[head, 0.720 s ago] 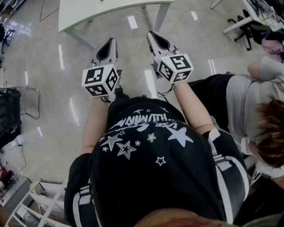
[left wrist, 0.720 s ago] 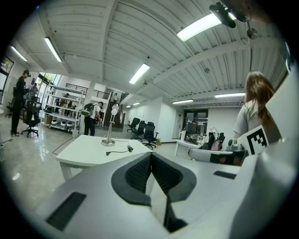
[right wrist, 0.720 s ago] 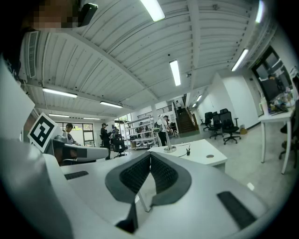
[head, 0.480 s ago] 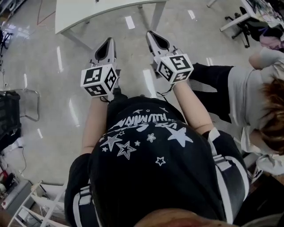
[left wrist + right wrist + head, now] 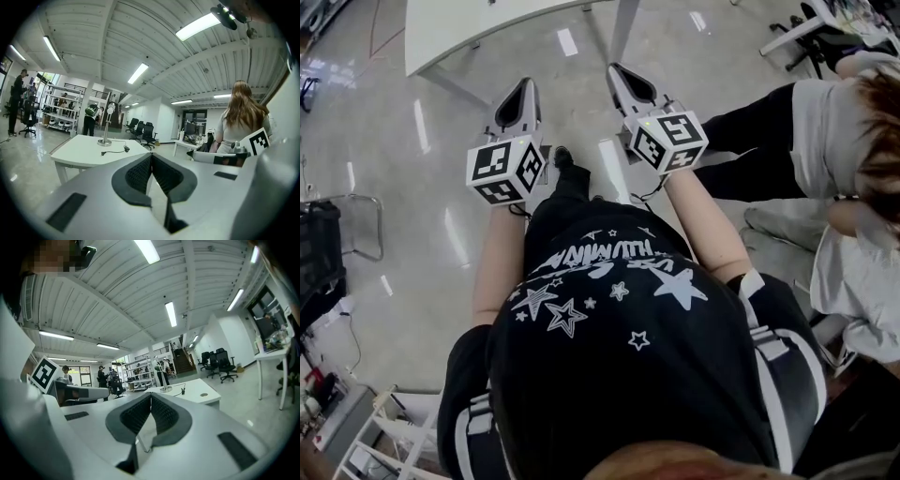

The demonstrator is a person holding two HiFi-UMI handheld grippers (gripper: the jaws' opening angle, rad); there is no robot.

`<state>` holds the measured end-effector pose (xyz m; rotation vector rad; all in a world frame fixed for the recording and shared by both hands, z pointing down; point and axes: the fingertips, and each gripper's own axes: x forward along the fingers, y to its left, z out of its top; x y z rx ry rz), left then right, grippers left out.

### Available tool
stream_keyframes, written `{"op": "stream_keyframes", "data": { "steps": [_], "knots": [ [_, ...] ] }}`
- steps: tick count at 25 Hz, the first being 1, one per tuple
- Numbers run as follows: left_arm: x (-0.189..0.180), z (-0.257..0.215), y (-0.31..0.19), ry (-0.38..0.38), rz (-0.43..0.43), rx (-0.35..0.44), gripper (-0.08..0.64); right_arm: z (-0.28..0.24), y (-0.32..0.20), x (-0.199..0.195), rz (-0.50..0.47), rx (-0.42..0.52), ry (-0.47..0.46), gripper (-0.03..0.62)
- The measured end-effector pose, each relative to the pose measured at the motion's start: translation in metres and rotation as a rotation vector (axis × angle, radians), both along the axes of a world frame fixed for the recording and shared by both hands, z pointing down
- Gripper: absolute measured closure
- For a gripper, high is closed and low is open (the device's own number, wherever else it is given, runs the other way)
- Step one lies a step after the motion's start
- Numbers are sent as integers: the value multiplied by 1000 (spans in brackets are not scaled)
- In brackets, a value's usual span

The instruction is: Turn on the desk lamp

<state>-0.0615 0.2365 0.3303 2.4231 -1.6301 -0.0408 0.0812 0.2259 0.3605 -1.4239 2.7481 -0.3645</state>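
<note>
The desk lamp (image 5: 107, 125) is a slim metal stem on a round base, standing on a white table (image 5: 84, 152) some way ahead, with its black cord and plug (image 5: 116, 150) lying beside it. In the right gripper view the desk lamp (image 5: 164, 378) is small and far off on the same table (image 5: 199, 393). From the head view only the table's near edge (image 5: 478, 33) shows. My left gripper (image 5: 525, 86) (image 5: 151, 155) and right gripper (image 5: 619, 71) (image 5: 151, 395) are held side by side at waist height over the floor, both shut and empty, well short of the table.
A person in a grey top (image 5: 844, 131) stands close at my right, long-haired in the left gripper view (image 5: 243, 117). Black office chairs (image 5: 143, 131), shelving (image 5: 61, 105) and other people stand beyond the table. A metal chair frame (image 5: 352, 225) is at my left.
I have stepped forward: the table has slid a little left and nearer, my foot now shows between the grippers, and the person at right has shifted up the view. Both grippers stay shut.
</note>
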Motion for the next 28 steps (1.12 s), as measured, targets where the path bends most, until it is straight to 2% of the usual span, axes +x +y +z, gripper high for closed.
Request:
{"op": "stream_keyframes", "data": {
  "steps": [6, 13, 19, 28],
  "knots": [
    [13, 7, -42, 16, 47, -1, 549, 6, -28, 19, 57, -11, 22, 586],
    [23, 5, -114, 23, 85, 1, 549, 2, -93, 38, 118, -14, 27, 586],
    [8, 6, -167, 30, 96, -14, 549, -4, -147, 20, 126, -11, 23, 586],
    [-19, 9, -217, 46, 123, -16, 549, -6, -198, -5, 154, -13, 38, 586]
  ]
}}
